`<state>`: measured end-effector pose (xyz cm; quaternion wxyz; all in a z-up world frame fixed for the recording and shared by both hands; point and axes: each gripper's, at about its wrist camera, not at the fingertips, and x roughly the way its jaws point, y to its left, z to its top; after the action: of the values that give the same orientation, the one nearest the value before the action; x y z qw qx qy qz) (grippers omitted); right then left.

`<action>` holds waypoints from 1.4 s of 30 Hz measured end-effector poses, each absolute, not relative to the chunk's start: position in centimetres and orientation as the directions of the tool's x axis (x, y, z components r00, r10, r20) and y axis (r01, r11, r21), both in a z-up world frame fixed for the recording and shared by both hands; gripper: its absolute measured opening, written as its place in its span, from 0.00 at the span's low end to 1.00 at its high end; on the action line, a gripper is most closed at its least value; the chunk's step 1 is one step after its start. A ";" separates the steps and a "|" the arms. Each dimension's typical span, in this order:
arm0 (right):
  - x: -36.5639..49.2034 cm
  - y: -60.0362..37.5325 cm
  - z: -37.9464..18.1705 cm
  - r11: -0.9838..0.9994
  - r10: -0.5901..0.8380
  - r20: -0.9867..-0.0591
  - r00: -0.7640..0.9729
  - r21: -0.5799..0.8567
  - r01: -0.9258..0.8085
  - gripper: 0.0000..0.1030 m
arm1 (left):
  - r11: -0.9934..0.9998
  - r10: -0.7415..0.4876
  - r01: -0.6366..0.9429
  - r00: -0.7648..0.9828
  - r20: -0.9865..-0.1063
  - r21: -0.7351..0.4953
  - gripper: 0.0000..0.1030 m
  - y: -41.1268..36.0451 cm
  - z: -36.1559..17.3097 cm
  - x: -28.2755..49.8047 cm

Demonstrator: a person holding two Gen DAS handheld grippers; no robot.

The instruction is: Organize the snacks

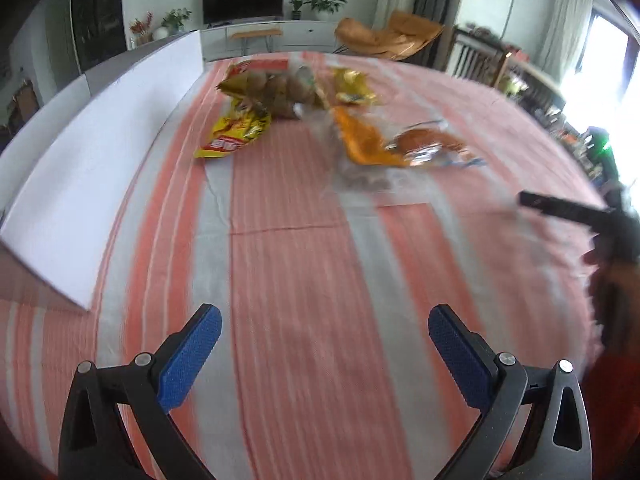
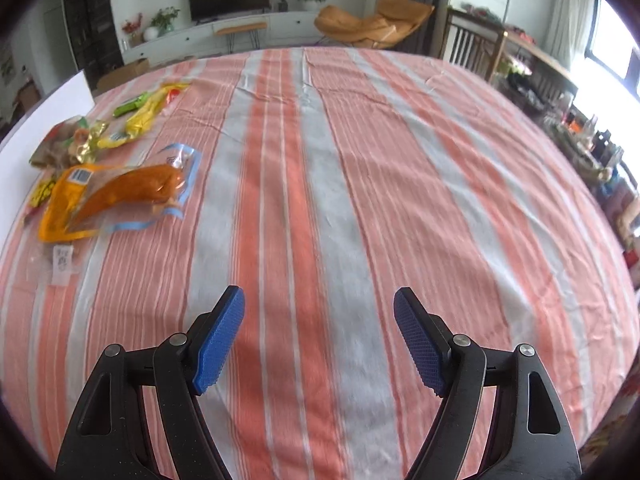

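Note:
Several snack packs lie in a loose pile on the striped tablecloth (image 1: 304, 264). In the left wrist view I see a yellow bag (image 1: 234, 134), a clear bag of brown round snacks (image 1: 280, 90), a gold pack (image 1: 354, 86) and an orange pack (image 1: 362, 142). The orange pack (image 2: 116, 194) also shows at far left in the right wrist view, with yellow and green packs (image 2: 148, 114) behind it. My left gripper (image 1: 325, 322) is open and empty, well short of the pile. My right gripper (image 2: 319, 304) is open and empty over bare cloth, right of the pile.
A white board (image 1: 104, 152) stands along the table's left side. The right gripper's body (image 1: 580, 216) shows at the right edge of the left wrist view. Beyond the table are a TV cabinet (image 2: 224, 30), an orange chair (image 2: 372, 24) and cluttered shelves (image 2: 580, 132).

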<state>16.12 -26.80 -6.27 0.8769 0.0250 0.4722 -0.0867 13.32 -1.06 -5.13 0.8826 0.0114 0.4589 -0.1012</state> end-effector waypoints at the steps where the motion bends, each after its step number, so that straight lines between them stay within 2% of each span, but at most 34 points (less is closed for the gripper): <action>1: 17.1 -26.9 -6.7 0.984 -0.122 -0.843 0.524 -0.032 0.178 0.77 | 0.983 -0.138 0.180 0.570 -0.810 -0.041 0.99 -1.0 -5.5 13.6; 4: 17.3 -26.7 -6.3 0.980 -0.133 -0.830 0.541 -0.028 0.198 0.80 | 0.986 -0.116 0.168 0.583 -0.804 -0.020 0.99 0.4 -6.4 14.0; 6: 17.9 -26.8 -6.3 0.976 -0.155 -0.816 0.557 -0.039 0.214 0.89 | 0.986 -0.130 0.160 0.577 -0.806 -0.045 0.99 0.9 -7.1 14.1; 9: 18.1 -26.8 -6.9 0.972 -0.151 -0.814 0.562 -0.017 0.236 0.93 | 0.987 -0.122 0.154 0.592 -0.797 -0.037 0.99 1.0 -7.1 14.2; 18: 17.7 -26.6 -7.1 0.972 -0.150 -0.814 0.562 -0.016 0.236 0.93 | 0.985 -0.163 0.149 0.590 -0.791 -0.092 0.99 1.5 -7.1 14.2; 42: 17.7 -26.6 -7.1 0.972 -0.150 -0.814 0.562 -0.016 0.236 0.93 | 0.984 -0.160 0.163 0.588 -0.793 -0.078 0.99 1.4 -7.1 13.9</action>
<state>17.73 -26.57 -7.09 0.8824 0.0473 0.4551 -0.1094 13.91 1.40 -7.06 0.8911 0.0014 0.4448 -0.0906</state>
